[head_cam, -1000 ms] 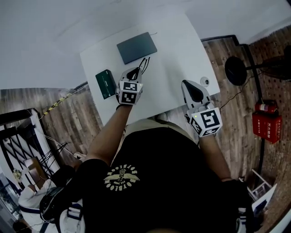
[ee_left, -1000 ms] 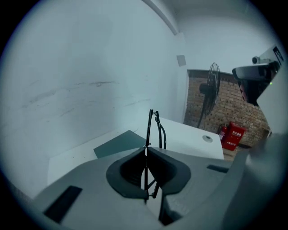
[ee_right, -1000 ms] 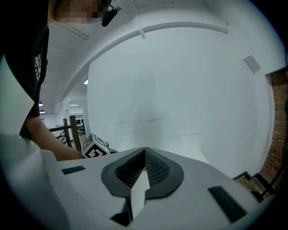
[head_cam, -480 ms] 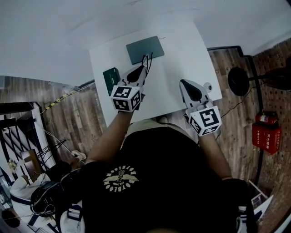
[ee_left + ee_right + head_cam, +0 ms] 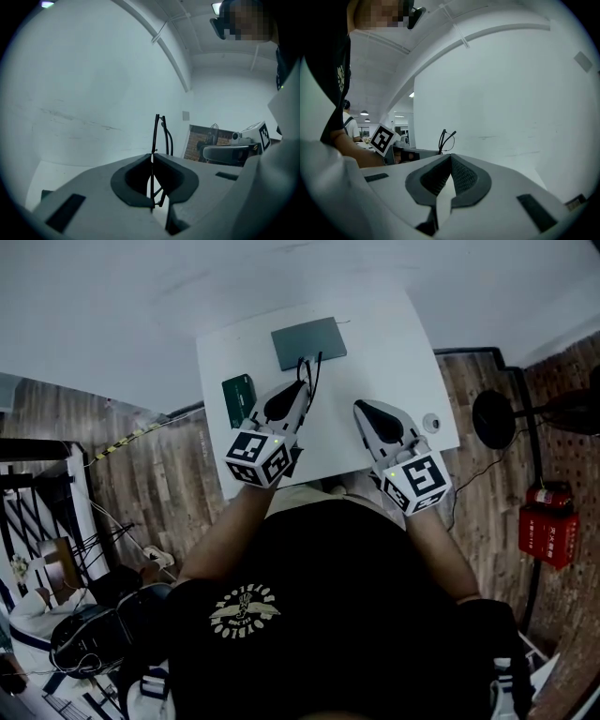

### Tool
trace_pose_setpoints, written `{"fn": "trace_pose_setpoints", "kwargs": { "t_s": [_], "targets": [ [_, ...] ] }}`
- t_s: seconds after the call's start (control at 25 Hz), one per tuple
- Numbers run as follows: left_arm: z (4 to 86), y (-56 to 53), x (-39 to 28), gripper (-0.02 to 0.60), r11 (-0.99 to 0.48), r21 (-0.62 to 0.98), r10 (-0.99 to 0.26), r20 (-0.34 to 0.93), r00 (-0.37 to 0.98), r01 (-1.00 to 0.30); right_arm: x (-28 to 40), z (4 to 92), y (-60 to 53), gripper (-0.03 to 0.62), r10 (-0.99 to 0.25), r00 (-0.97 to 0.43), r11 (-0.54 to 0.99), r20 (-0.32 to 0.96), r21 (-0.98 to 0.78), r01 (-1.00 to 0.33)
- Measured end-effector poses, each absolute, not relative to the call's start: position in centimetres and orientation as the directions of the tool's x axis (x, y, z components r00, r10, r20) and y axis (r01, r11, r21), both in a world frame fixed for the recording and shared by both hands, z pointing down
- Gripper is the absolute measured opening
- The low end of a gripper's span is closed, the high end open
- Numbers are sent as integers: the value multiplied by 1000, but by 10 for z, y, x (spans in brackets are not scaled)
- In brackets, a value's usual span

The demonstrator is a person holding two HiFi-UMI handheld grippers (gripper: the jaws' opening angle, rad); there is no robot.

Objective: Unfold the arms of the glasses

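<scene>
**Two grippers over the table, glasses pinched in the left**

Two grippers sit side by side in the middle of the head view, both over the near half of the white table (image 5: 412, 362). The left gripper (image 5: 303, 385) has its jaws clamped tight on the thin black-framed glasses (image 5: 309, 367). Its own view settles it: the frame runs down through the slit between the pads and pokes straight up past the tips (image 5: 157, 133), with a curved black piece just right of the straight bar. How far the arms are folded, I can't make out from here.

Over to the right gripper (image 5: 361, 407): jaws pressed fully together, nothing between them. Its view confirms bare pads meeting at the tip (image 5: 450, 157), and the glasses show small at centre-left (image 5: 445, 137), held by the other tool.

Up at the top centre of the table lies a dark grey rectangular case (image 5: 309, 338), and the glasses' tip overlaps its lower edge in the picture. A dark green box (image 5: 239, 397) rests at the table's left edge. A small white round object (image 5: 431, 421) sits near the right edge.
</scene>
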State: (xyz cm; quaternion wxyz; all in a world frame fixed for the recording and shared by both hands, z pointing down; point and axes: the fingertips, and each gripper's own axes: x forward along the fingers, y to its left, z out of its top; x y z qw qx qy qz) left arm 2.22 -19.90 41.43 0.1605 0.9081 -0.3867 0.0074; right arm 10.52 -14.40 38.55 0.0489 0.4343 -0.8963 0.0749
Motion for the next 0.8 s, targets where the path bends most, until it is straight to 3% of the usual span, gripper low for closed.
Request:
{"fn": "trace_pose_setpoints", "kwargs": {
  "t_s": [0.36, 0.8],
  "targets": [
    [405, -165, 7, 20, -644, 256, -720, 119, 684, -721, 60, 370, -134, 8, -662, -745, 720, 85, -203, -664],
    [405, -148, -1, 20, -640, 230, -726, 132, 675, -733, 27, 374, -131, 48, -587, -807, 747, 65, -340, -571]
  ]
}}
